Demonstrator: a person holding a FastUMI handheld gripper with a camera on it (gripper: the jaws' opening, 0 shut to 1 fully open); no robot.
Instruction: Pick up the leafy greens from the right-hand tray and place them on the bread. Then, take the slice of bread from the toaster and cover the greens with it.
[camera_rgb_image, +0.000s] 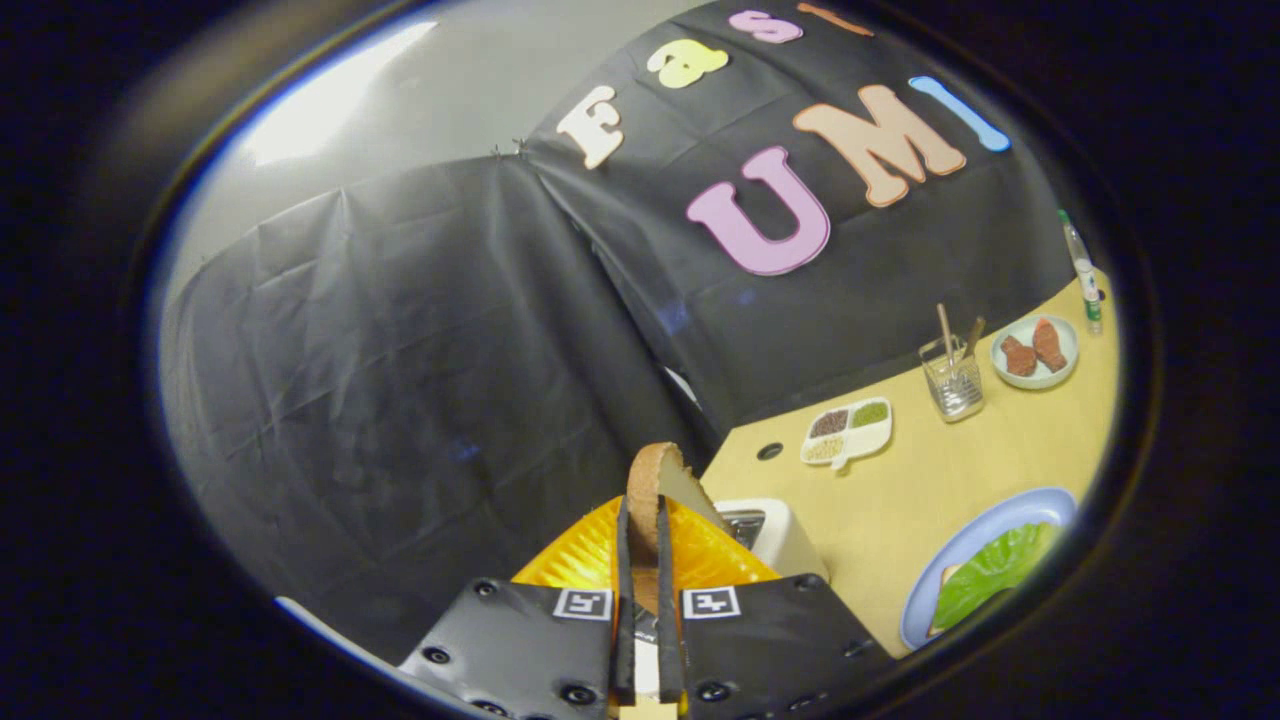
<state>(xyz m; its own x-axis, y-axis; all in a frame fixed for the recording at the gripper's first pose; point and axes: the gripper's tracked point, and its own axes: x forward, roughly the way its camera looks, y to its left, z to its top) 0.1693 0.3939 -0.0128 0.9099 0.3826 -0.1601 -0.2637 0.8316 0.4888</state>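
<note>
Pale wooden tabletop (930, 500) bears blue plate (985, 535) with green leaf (995, 565); gripper (645, 570) pinches brown bread slice (655, 480) above white toaster (775, 535). Next: carry slice onto leaf.

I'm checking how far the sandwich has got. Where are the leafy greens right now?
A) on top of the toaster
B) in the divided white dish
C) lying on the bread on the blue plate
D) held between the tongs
C: the leafy greens lie over the bread on the blue plate, while the tongs are closed on the bread slice above the toaster.
</note>
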